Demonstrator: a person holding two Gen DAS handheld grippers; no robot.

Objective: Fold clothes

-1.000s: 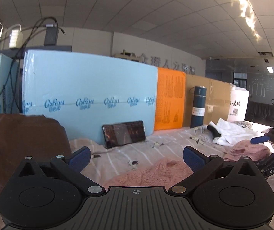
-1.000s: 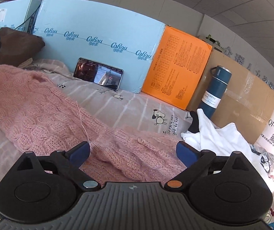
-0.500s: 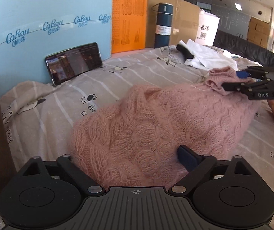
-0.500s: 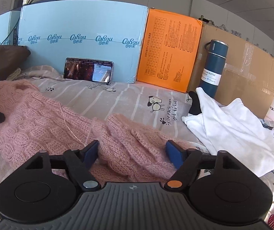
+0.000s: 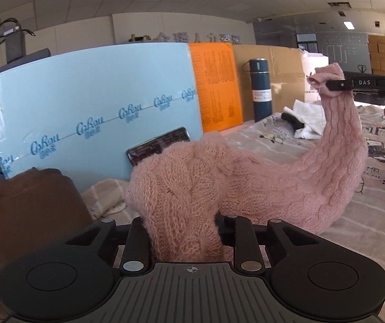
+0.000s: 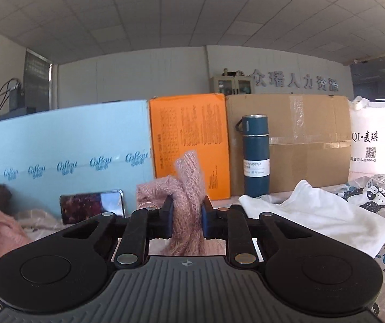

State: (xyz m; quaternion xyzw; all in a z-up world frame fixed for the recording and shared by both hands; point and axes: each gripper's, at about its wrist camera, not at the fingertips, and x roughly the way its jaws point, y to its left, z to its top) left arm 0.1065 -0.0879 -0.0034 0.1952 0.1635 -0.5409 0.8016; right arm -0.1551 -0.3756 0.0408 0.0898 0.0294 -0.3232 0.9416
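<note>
The left tongs [image 5: 184, 231] are clamping a bunched end of the pink cable-knit wool sweater [image 5: 259, 183], and the right tongs [image 6: 185, 216] are pinching its cuff, so it is sagging between the 2 above the cartoon-print bedsheet [image 5: 286, 140]. It is looking soft, stretchy and limp; seams or hems are likely giving firmer holds. No containers are showing contents.

You have a pink cable-knit sweater [image 5: 259, 185] lifted off the striped bedsheet [image 5: 286, 145] at two ends: a bunched fold rises near you, and one sleeve stands upright farther along the sheet, its cuff (ribbed, slightly curled) at the top. The middle sags in a curve down to the sheet.
</note>
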